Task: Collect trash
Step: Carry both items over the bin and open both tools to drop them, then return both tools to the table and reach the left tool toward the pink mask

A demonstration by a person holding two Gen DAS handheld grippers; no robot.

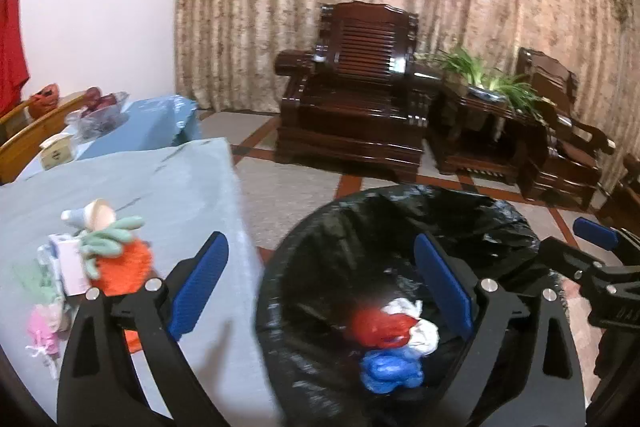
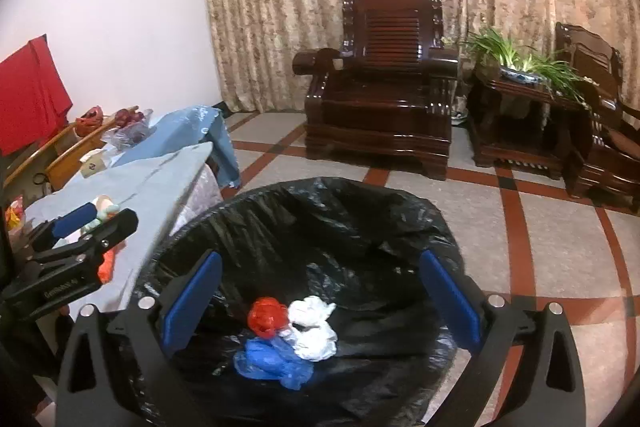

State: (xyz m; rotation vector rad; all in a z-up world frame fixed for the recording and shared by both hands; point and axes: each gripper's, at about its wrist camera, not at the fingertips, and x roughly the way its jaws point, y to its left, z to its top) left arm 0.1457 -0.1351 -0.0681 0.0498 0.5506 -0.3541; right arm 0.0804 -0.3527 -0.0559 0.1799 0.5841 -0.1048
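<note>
Nearest the camera, the right gripper [image 2: 320,303] hangs over a black-lined trash bin [image 2: 360,211], its blue-padded fingers spread wide and holding nothing. At the bottom of the bin lie three crumpled bags touching one another: a red bag [image 2: 266,317], a white bag [image 2: 312,331] and a blue bag [image 2: 272,361]. The left gripper [image 1: 320,291], fingers also wide apart and empty, straddles the bin's left rim and the table [image 1: 192,187], where an orange cloth [image 1: 128,263] and small clutter lie.
</note>
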